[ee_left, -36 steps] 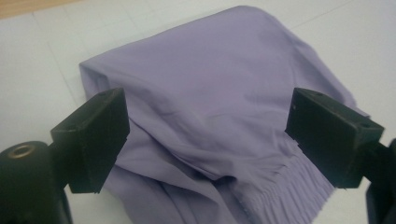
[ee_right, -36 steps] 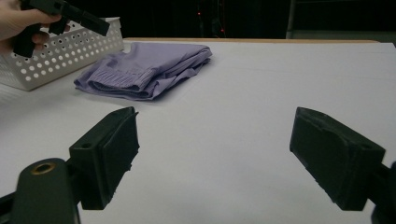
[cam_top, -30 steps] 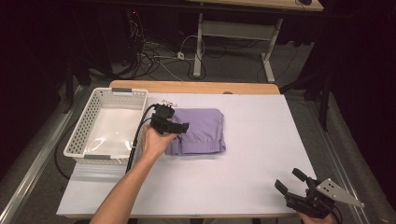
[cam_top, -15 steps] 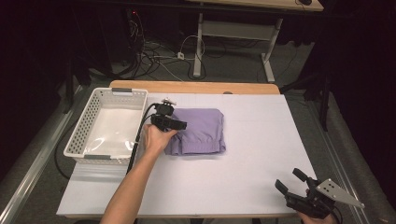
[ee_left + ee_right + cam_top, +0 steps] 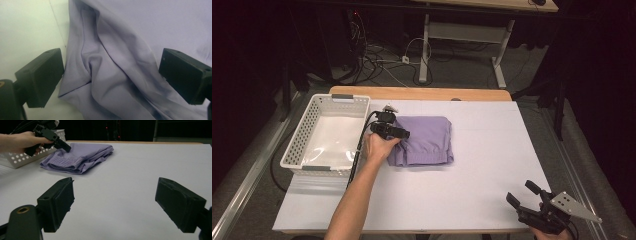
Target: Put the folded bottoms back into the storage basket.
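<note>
A folded lilac garment (image 5: pixel 424 141) lies on the white table, just right of the basket. My left gripper (image 5: pixel 403 134) hovers over the garment's left edge with its jaws open. In the left gripper view the wrinkled cloth (image 5: pixel 120 65) lies between the two wide-apart jaws, and neither jaw grips it. My right gripper (image 5: pixel 524 195) stands open near the table's front right corner, far from the cloth. The right gripper view looks across the table at the garment (image 5: pixel 80 157) and at the left gripper (image 5: pixel 66 148) above it.
A white perforated basket (image 5: pixel 294 142) stands at the table's left, its inside bare. The white table top (image 5: pixel 492 150) stretches wide between garment and right gripper. Cables and a desk frame (image 5: pixel 462 40) are on the floor beyond the far edge.
The left gripper has shifted slightly back and left along the garment's left edge. The right gripper has stayed in place.
</note>
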`<control>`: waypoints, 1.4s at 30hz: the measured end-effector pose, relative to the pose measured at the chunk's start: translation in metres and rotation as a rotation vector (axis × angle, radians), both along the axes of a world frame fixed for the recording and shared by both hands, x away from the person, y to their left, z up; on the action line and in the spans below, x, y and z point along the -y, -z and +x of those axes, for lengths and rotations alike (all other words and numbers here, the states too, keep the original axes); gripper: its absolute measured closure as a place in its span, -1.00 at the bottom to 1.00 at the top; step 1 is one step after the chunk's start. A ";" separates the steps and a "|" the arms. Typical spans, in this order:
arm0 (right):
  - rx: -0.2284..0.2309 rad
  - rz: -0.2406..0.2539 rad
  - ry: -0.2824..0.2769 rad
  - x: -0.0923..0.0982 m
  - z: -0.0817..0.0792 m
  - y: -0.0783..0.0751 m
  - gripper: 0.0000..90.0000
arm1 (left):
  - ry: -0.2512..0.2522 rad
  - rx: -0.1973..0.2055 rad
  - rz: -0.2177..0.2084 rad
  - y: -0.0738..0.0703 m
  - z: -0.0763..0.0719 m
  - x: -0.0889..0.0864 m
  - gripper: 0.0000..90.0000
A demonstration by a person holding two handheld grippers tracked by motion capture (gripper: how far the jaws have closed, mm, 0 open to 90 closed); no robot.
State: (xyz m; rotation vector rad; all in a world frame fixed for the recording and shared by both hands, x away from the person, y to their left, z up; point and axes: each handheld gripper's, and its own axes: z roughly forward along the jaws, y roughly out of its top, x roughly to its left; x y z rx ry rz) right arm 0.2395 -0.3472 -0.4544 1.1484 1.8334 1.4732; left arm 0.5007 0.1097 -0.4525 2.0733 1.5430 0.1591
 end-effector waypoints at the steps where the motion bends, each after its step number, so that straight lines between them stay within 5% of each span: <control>1: 0.000 0.000 0.000 0.000 0.000 0.000 -0.64 | 0.000 -0.007 -0.003 0.001 0.001 0.001 -0.88; 12: 0.001 -0.007 -0.011 -0.001 0.000 0.000 -0.64 | 0.022 -0.045 -0.009 0.007 0.002 0.006 -0.90; 21: 0.003 -0.011 -0.017 -0.002 0.001 0.000 -0.64 | 0.043 -0.020 0.063 0.006 -0.005 0.021 -0.67; 25: 0.003 -0.016 -0.018 -0.002 0.001 0.000 -0.64 | 0.071 -0.001 0.071 0.005 -0.009 0.029 -0.40; 26: 0.002 -0.019 -0.019 -0.003 0.001 0.000 -0.64 | 0.075 0.015 0.121 0.005 -0.011 0.033 -0.35; 27: 0.002 -0.019 -0.020 -0.003 0.001 0.000 -0.64 | 0.074 0.017 0.124 0.005 -0.012 0.033 -0.32; 32: 0.003 -0.025 -0.021 -0.003 0.002 0.000 -0.64 | 0.076 0.023 0.128 0.004 -0.012 0.030 -0.13; 36: -0.001 -0.030 -0.018 -0.004 0.002 0.000 -0.64 | 0.120 0.039 0.122 0.003 -0.016 0.037 0.35; 42: -0.002 -0.032 -0.017 -0.004 0.002 0.000 -0.63 | 0.149 0.031 0.083 0.003 -0.016 0.037 0.74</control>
